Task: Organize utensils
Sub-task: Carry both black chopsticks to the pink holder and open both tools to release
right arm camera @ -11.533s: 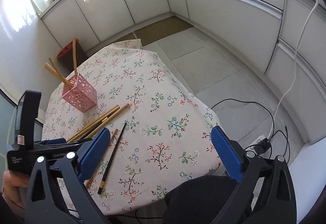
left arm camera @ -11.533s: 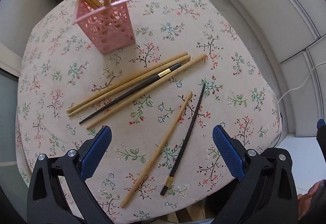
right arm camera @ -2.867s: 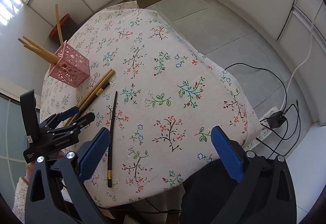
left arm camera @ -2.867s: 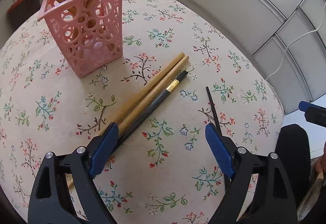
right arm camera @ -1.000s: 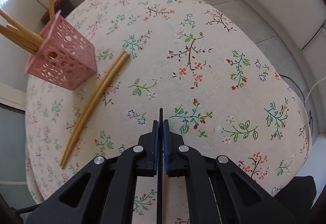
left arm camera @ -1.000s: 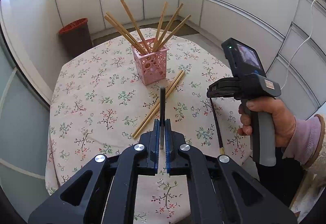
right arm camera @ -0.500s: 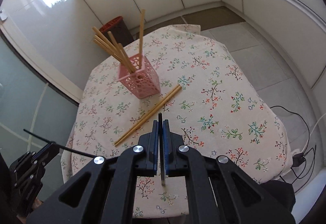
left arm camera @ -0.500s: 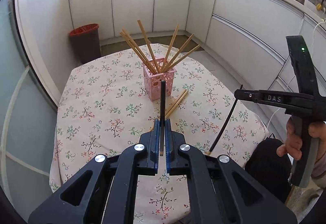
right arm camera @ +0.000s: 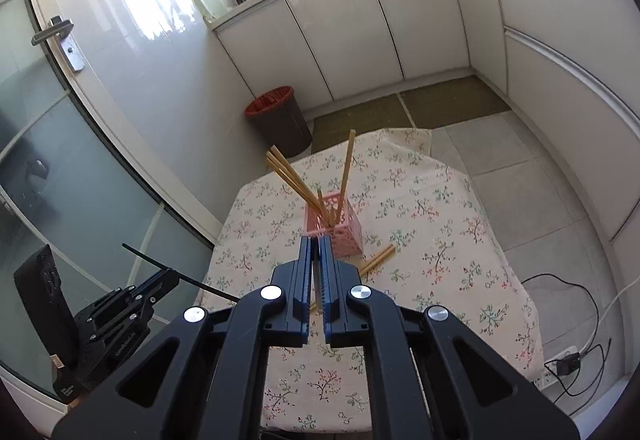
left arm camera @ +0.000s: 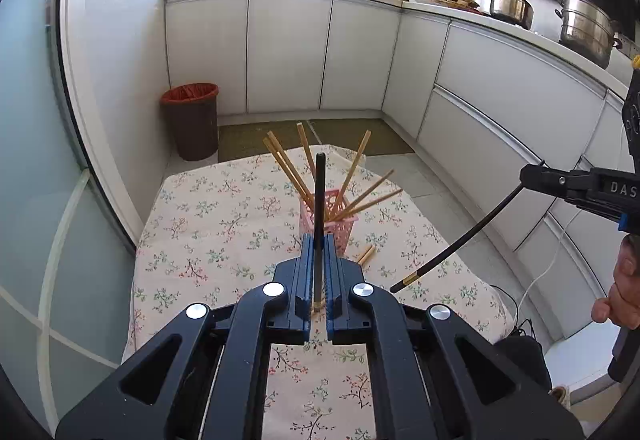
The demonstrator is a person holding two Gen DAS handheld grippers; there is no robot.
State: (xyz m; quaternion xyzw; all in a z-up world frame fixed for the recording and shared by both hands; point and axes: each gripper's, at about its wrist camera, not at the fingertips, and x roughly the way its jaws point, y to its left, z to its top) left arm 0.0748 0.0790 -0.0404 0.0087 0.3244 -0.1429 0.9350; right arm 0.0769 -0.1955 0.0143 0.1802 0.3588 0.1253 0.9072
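Note:
My left gripper [left arm camera: 318, 240] is shut on a black chopstick [left arm camera: 320, 195] that points up, high above the table. My right gripper [right arm camera: 318, 240] is shut on the other black chopstick, which shows in the left wrist view [left arm camera: 460, 240], hanging down to the left with its gold band low. A pink perforated holder [right arm camera: 340, 228] with several bamboo chopsticks [right arm camera: 292, 175] stands mid-table; it also shows in the left wrist view [left arm camera: 340, 228]. Two bamboo chopsticks [right arm camera: 378, 258] lie on the cloth beside the holder.
The floral tablecloth [right arm camera: 440, 240] covers a small table. A brown bin with a red liner [right arm camera: 280, 119] stands beyond it. White cabinets [left arm camera: 288, 51] line the walls. A power strip and cables [right arm camera: 560, 368] lie on the floor at right. A glass door [right arm camera: 60, 159] is at left.
Both grippers have risen higher above the table with their black chopsticks, so the table and holder look smaller. The right gripper's chopstick now hangs over the table's right side.

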